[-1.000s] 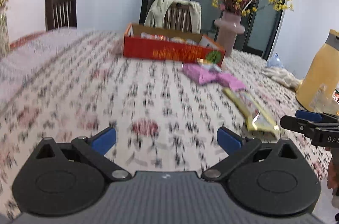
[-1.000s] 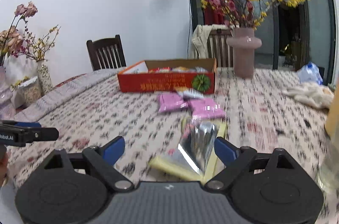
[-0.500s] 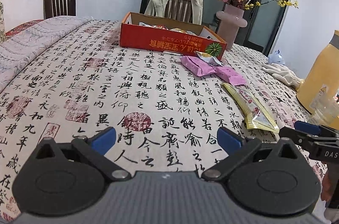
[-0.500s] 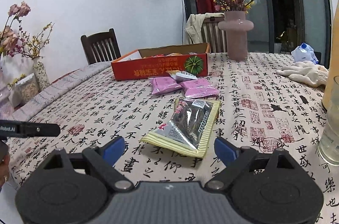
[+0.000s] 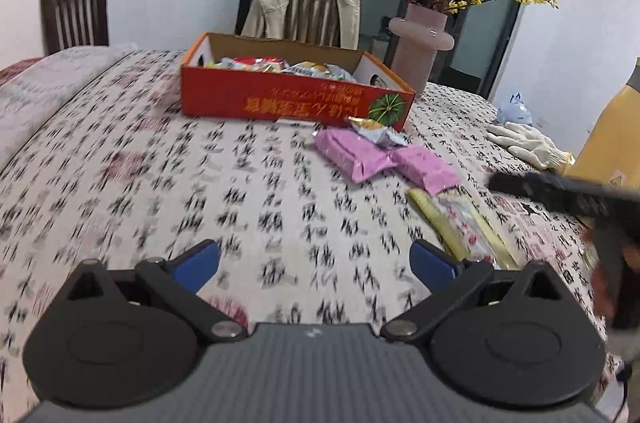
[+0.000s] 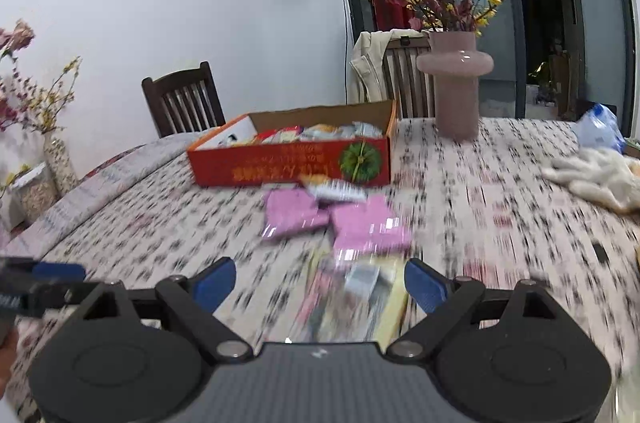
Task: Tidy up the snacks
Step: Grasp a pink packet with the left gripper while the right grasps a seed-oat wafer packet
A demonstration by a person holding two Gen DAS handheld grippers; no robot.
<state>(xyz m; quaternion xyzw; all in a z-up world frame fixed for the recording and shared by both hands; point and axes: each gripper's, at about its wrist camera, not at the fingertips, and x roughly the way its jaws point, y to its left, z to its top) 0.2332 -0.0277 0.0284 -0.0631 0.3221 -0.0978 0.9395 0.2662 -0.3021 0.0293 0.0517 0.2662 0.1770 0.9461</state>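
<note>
Right claw (image 6: 320, 281) gapes wide, empty, with the yellow packet (image 6: 360, 299) lying on the bench (image 6: 480, 207) between its fingers. Left claw (image 5: 316, 259) also gapes, empty.

One red box (image 5: 294, 103) on the cloth, several wrapped snacks inside, too jumbled to count. Outside it: two pink packs (image 5: 352, 155) (image 5: 426, 169), one small silver packet (image 5: 376, 131), one long yellow pack (image 5: 460, 229). One pink vase (image 6: 456, 85), two chairs (image 6: 184, 99) (image 6: 406, 79), one pair of white gloves (image 5: 528, 145).
</note>
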